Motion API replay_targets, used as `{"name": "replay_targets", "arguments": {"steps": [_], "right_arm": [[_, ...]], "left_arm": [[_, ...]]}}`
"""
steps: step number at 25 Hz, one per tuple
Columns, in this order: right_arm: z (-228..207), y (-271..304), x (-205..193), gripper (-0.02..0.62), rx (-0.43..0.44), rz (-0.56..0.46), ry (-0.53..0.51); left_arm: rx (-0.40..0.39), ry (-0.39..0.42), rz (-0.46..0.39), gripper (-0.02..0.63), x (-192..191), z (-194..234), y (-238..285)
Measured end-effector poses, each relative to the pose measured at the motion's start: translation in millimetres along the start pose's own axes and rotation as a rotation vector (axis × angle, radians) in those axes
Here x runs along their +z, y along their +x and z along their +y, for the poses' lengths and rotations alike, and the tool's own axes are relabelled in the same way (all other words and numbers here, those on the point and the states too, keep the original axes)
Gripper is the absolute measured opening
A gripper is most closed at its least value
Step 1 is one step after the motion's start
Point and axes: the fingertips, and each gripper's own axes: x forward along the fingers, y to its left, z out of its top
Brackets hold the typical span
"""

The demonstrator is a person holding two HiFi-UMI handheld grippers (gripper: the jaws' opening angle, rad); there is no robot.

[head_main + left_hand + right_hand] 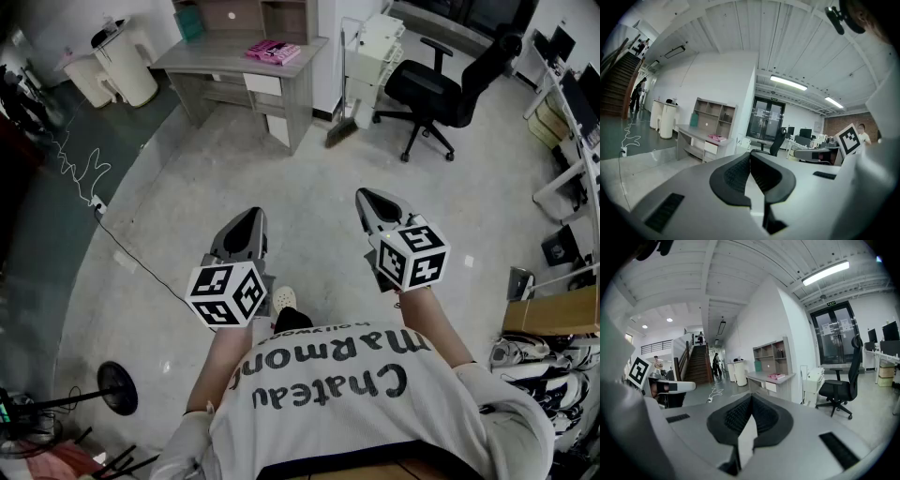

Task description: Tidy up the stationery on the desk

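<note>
Left gripper (750, 155) & right gripper (751, 398) were held out front, fingers pressed together on nothing, prob. because the desk (216, 52) w/ its pink stack (273, 51) stood well off.

Brightness: bright and even indoors in all three views (no dim corner except the lens edges).
Light source: a long white fluorescent ceiling tube (788, 83) in the left gripper view, and a like tube (826, 273) in the right gripper view.
Glare: a soft sheen on the pale polished stone floor (281, 178); nothing blown out.
Shadows: faint and short, as under the black swivel office chair (441, 89).
Distortion: strong fisheye in both gripper views, with black rounded corners and bowed ceiling boards; the head view bends at its edges.
Focus: the room is sharp; the grey bodies of the left gripper (750, 153) and right gripper (751, 396) blur close to the lens.
</note>
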Motion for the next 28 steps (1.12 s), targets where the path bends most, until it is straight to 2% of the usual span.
{"name": "replay_targets", "arguments": {"steps": [10,14,19,24,28], "right_arm": [[-6.3,67.3,22.1,0.012,-0.008,-0.01,0.008],[-11.0,105.4,44.3,0.012,-0.004,-0.042,0.077],[-6.7,157.2,68.6,0.012,0.047,-0.057,0.244],[-3.4,207.0,88.8,0.012,0.016,-0.06,0.24],[7.6,239.2,89.8,0.012,0.021,-0.063,0.269]], "left_arm": [[0.003,-0.023,-0.016,0.017,20.9,56.7,40.3],[-0.009,-0.011,-0.034,0.017,45.0,88.0,66.4],[-0.026,-0.016,-0.047,0.017,78.2,134.2,95.0],[-0.047,-0.008,-0.054,0.017,105.8,176.7,116.2],[-0.07,-0.003,-0.053,0.017,108.6,208.0,123.7]]}}
